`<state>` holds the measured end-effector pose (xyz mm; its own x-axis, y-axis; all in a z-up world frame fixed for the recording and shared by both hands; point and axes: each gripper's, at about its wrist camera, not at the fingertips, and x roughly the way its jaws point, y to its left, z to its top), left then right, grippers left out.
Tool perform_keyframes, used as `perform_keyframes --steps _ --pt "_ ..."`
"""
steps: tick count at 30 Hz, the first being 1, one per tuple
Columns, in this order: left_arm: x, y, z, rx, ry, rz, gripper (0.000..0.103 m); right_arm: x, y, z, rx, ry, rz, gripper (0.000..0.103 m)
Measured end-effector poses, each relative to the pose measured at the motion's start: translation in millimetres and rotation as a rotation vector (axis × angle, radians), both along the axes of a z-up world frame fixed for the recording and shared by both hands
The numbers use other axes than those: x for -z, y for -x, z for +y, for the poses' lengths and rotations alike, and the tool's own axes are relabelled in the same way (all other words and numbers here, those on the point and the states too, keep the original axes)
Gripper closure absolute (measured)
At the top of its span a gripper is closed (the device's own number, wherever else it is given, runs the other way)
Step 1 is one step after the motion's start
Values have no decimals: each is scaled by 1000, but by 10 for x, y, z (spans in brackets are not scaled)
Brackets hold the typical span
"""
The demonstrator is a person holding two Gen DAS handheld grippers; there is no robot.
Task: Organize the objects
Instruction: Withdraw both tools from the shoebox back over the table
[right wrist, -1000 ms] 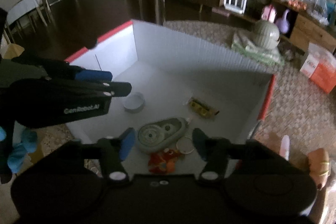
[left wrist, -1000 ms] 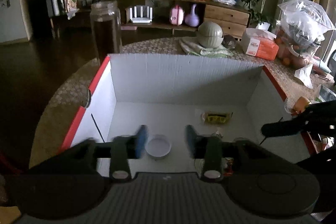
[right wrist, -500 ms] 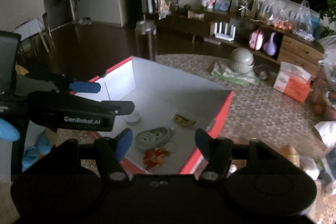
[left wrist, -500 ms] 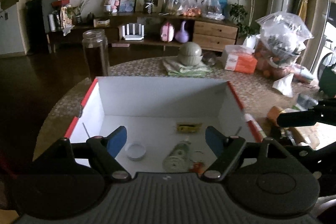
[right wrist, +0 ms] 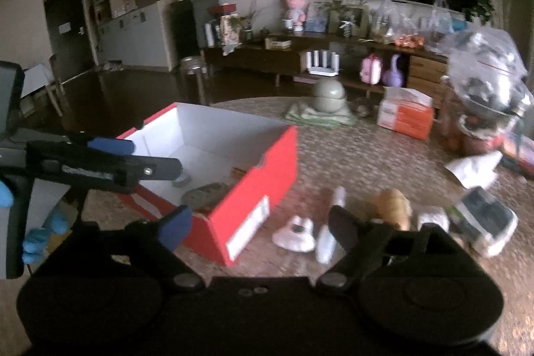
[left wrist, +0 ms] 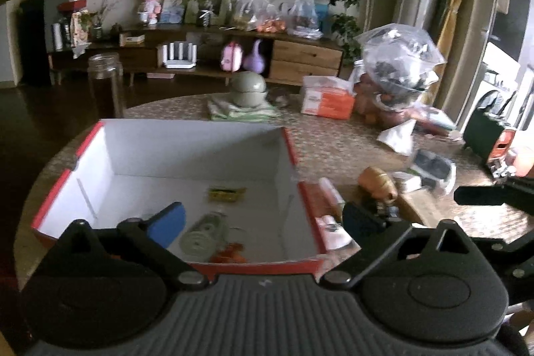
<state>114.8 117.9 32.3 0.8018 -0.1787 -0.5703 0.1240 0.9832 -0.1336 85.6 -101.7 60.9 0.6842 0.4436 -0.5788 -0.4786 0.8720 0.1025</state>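
Note:
A red box with a white inside (left wrist: pixel 291 142) (right wrist: pixel 267 162) stands on the round table. In it lie a grey-green tape dispenser (left wrist: pixel 203 232) (right wrist: pixel 205 196), a yellow packet (left wrist: pixel 227 193) and an orange toy (left wrist: pixel 230 254). My left gripper (left wrist: pixel 263 222) is open and empty above the box's near right corner. My right gripper (right wrist: pixel 258 227) is open and empty, right of the box. On the table right of the box lie a white tube (right wrist: pixel 328 237), a white piece (right wrist: pixel 295 234), a brown figurine (left wrist: pixel 377 182) (right wrist: pixel 392 209) and a white packet (right wrist: pixel 484 226).
A green bowl on a cloth (left wrist: pixel 248 87), an orange tissue box (left wrist: pixel 328 100) and a full plastic bag (left wrist: pixel 397 69) stand at the table's far side. A glass jar (left wrist: pixel 105 82) stands at the far left. A sideboard lines the back wall.
Both grippers have pulled back and up out of the box and swung right. The left gripper's jaws have opened wide. The loose things right of the box have come into view.

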Motion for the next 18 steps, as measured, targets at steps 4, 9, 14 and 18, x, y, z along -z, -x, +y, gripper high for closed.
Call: perform_keyframes --steps 4,9,14,18 --pt "20 48 -184 19 9 -12 0 85 85 -249 57 -5 -13 8" --pt "98 95 -407 36 15 -25 0 189 185 -565 115 -11 -13 7" --pt "215 153 -686 61 -17 -26 0 298 272 -845 170 -15 2 7" --pt "303 162 -937 118 -32 -13 0 359 316 -1075 220 -15 12 7"
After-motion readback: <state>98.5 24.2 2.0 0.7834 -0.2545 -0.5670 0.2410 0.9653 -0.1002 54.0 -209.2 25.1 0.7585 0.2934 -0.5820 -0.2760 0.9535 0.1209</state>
